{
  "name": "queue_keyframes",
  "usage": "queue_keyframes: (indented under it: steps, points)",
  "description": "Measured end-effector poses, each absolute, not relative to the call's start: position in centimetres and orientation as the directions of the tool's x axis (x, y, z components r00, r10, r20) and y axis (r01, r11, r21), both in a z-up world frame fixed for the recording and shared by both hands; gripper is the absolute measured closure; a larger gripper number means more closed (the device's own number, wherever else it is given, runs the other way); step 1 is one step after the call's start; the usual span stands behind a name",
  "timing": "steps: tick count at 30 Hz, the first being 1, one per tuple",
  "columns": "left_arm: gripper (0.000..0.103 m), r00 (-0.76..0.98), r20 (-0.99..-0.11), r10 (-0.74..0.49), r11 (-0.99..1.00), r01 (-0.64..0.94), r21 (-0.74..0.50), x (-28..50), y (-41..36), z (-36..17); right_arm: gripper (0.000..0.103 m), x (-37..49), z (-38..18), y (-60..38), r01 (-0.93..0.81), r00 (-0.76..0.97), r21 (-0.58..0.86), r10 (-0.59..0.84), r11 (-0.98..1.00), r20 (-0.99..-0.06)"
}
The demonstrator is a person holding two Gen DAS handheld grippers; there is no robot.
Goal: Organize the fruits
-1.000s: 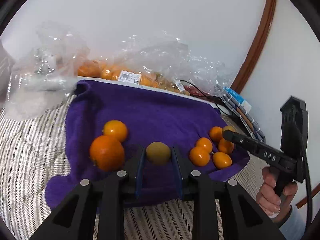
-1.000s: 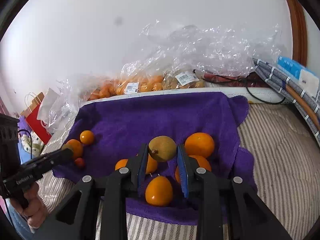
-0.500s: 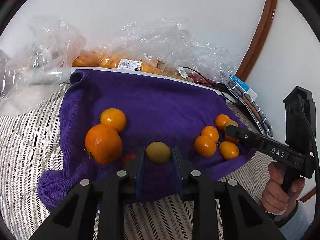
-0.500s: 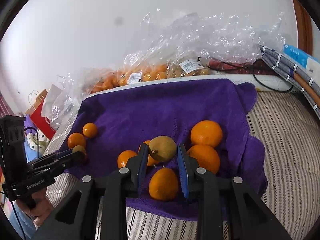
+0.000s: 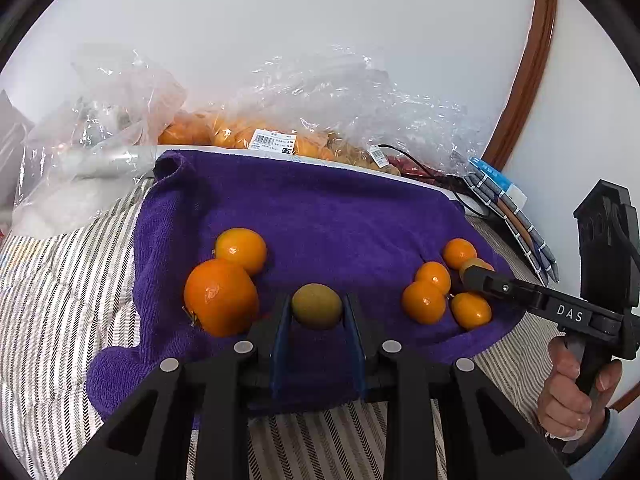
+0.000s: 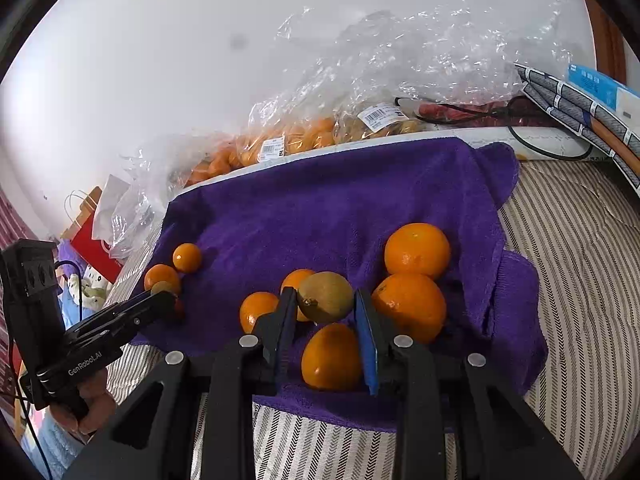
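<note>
A purple towel lies on the striped bed. My left gripper is shut on a brown-green kiwi above the towel's near edge, beside a large orange and a smaller one. My right gripper is shut on another kiwi over a cluster of oranges on the towel. In the left wrist view the right gripper shows among several small oranges. In the right wrist view the left gripper shows by two oranges.
Clear plastic bags of oranges and other produce line the wall behind the towel. Folded cloths and a blue box lie at the right with a black cable. A red paper bag stands off the bed's left side.
Both grippers have kept their kiwis. The left view has shifted left and lower toward the two oranges. The right gripper has sunk closer over its orange cluster.
</note>
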State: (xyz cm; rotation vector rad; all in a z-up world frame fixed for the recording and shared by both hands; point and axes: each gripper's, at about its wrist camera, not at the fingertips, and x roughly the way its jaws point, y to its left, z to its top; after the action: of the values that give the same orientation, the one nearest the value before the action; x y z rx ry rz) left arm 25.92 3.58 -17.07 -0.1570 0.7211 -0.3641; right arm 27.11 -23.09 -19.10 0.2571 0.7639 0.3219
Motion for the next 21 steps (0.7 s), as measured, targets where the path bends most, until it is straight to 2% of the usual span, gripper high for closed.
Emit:
queue_keyframes:
  steps: [5,8,12,15,17,19,21]
  points:
    - [0.076,0.69,-0.614,-0.384,0.923,0.271,-0.272,26.0,3.7,-17.0,0.072,26.7,-19.0,-23.0,-0.208,0.684,0.332,0.38,0.92,-0.623]
    - [0.056,0.702,-0.602,-0.381,0.924,0.272,-0.268,25.8,3.6,-16.8,0.059,25.9,-18.2,-23.2,-0.237,0.709,0.35,0.408,0.906,-0.575]
    - [0.055,0.727,-0.579,-0.37,0.929,0.272,-0.252,25.0,3.9,-16.3,0.048,24.0,-16.3,-23.9,-0.234,0.788,0.325,0.375,0.916,-0.488]
    - [0.055,0.751,-0.569,-0.335,0.942,0.263,-0.207,24.1,3.9,-15.3,0.048,22.7,-14.9,-24.3,-0.166,0.815,0.329,0.317,0.93,-0.486]
    - [0.055,0.771,-0.568,-0.289,0.957,0.235,-0.169,23.1,3.8,-14.1,0.048,21.2,-13.6,-24.4,-0.084,0.816,0.29,0.233,0.953,-0.529]
    - [0.054,0.78,-0.567,-0.266,0.964,0.23,-0.136,21.6,3.6,-12.9,0.048,18.9,-12.1,-24.7,-0.048,0.832,0.257,0.181,0.965,-0.524]
    - [0.047,0.793,-0.566,-0.226,0.974,0.199,-0.111,19.9,3.5,-11.9,0.047,16.4,-10.5,-24.9,-0.015,0.857,0.227,0.13,0.974,-0.499]
